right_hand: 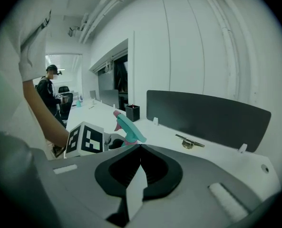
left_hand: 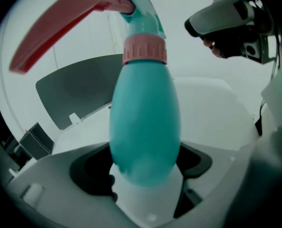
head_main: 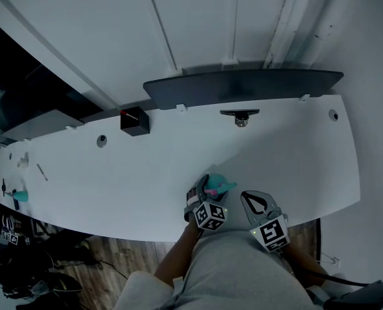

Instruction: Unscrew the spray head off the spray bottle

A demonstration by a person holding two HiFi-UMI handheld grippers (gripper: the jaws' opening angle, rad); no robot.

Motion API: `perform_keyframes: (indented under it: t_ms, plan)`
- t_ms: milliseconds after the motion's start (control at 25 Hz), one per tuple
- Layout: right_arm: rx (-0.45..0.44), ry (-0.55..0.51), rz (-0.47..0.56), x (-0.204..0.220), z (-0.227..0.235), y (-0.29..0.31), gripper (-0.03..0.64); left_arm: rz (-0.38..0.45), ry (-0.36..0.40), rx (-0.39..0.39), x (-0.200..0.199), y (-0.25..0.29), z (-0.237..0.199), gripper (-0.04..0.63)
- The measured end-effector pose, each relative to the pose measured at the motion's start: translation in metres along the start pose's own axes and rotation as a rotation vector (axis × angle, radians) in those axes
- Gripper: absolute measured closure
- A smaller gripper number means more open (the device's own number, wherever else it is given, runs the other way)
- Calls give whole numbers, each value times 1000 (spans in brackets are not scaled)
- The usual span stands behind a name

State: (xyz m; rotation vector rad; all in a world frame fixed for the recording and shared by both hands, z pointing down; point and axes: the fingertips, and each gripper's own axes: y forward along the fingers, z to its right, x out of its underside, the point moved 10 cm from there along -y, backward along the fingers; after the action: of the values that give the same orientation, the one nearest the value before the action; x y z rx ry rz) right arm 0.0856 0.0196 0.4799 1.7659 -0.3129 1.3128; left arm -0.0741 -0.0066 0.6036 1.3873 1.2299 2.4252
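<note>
**Item 1. Your left gripper (left_hand: 144,169).** Its jaws stand wide, one at each side of the spray bottle (left_hand: 144,122), and press on its lower body. The teal body fills the gap between them.

**Item 2. Spray bottle.** It rises out of your left gripper over the near edge of the white table (head_main: 113,173). Whether its base touches the table cannot be told. A pink collar (left_hand: 144,50) sits at the neck. The spray head (left_hand: 140,11) is on the bottle, with its red trigger (left_hand: 60,27) reaching out to the left in the left gripper view.

**Item 3. Your right gripper (right_hand: 140,151).** Its jaws are pressed together with nothing between them. It hangs just beside the bottle, to the bottle's right in the head view, and does not touch it.

**Item 4. Marker cube (right_hand: 86,139).** It belongs to your left gripper and sits just below the bottle's spray head in the right gripper view.

**Item 5. Dark partition panel (head_main: 243,86).** It stands upright beyond the bottle, well apart from it, along the table's far edge.

**Item 6. Black box (head_main: 134,121).** It sits beyond the bottle and to its left, well apart, near the panel's left end.

**Item 7. Small metal fitting (head_main: 240,115).** It lies beyond the bottle, just in front of the panel.

**Item 8. Second person (right_hand: 48,91).** This person stands far off past the bottle in the right gripper view.
</note>
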Motion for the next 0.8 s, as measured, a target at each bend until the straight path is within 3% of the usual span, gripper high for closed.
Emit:
perform_keyframes:
  t_ms: [40,80,120,160,280,440,560,680,800]
  plan:
    - [-16,-50,-6,2,0,0,614,-18,51,-11,0,-3,-1,199]
    - [-36,-111,-21,5,-1,1,563,-40,108,-20,1,-5,-2,199]
    - [-56,-173,-42,8,-1,2,400,-68,170,-26,1,-8,-3,199]
    - [-72,-232,-59,10,-2,3,348,-101,233,-28,2,-11,-4,199]
    - [-110,-406,-53,15,-6,5,336,-208,405,-11,4,-21,-7,199]
    - [-200,-582,21,11,-17,11,330,-279,547,-7,-3,-35,-12,199]
    - [-238,-601,87,2,-20,14,354,-270,625,-47,-16,-41,-10,199]
    - [-252,-602,105,-2,-18,15,475,-248,645,-88,-21,-43,-7,199]
    - [-275,-536,104,-3,-16,15,512,-235,664,-138,-20,-43,-6,199]
